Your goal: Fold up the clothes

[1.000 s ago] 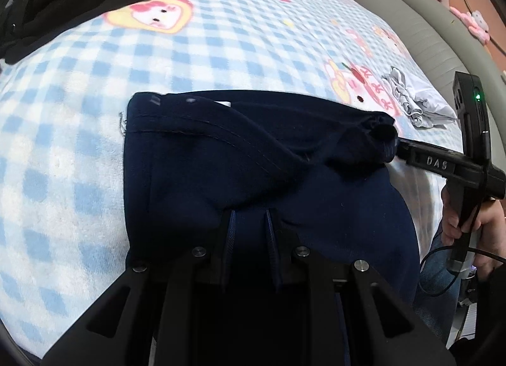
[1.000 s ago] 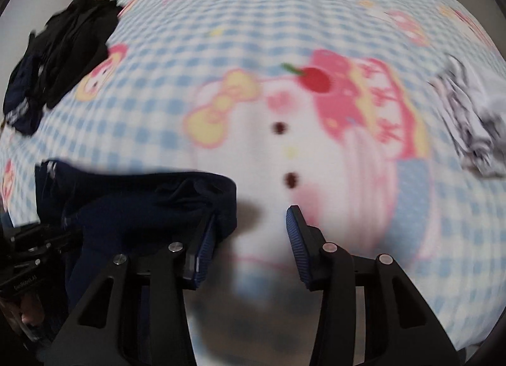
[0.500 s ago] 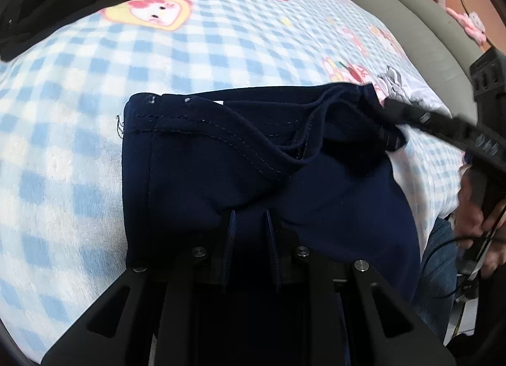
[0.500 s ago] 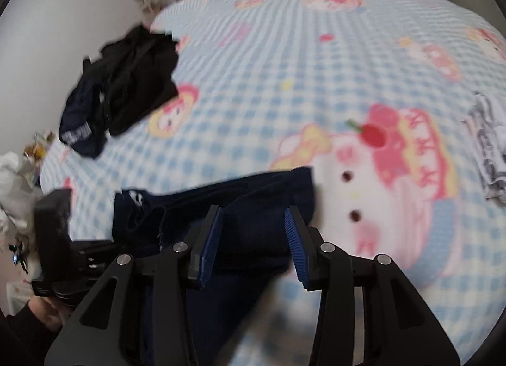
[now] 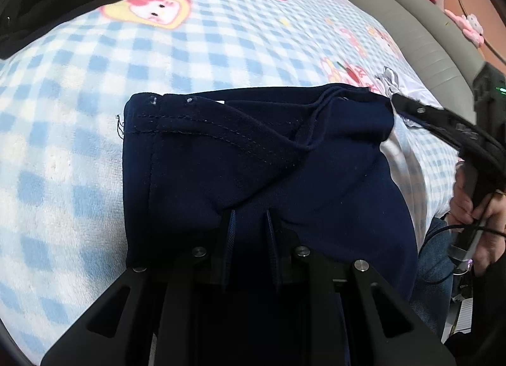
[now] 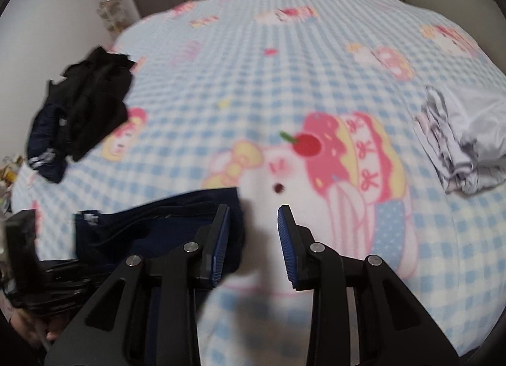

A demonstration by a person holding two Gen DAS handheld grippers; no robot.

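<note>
A navy blue garment (image 5: 253, 157) lies on the checked blanket (image 5: 79, 132) at the bed's near edge and hangs over it. My left gripper (image 5: 249, 217) is shut on a fold of its near part. In the right wrist view the garment (image 6: 151, 230) lies at the lower left. My right gripper (image 6: 253, 217) is open and empty, its left finger by the garment's right edge. It also shows in the left wrist view (image 5: 411, 106), touching the garment's far right corner.
A black and navy clothes pile (image 6: 79, 113) lies at the far left of the blanket (image 6: 284, 65). A grey and white garment (image 6: 458, 138) lies at the right. A grey padded bed frame (image 5: 411, 24) runs along the far right side.
My right gripper has let go of the garment's right edge and drawn back to the right. The far edge now lies flatter and wider. My left gripper has kept its hold.
</note>
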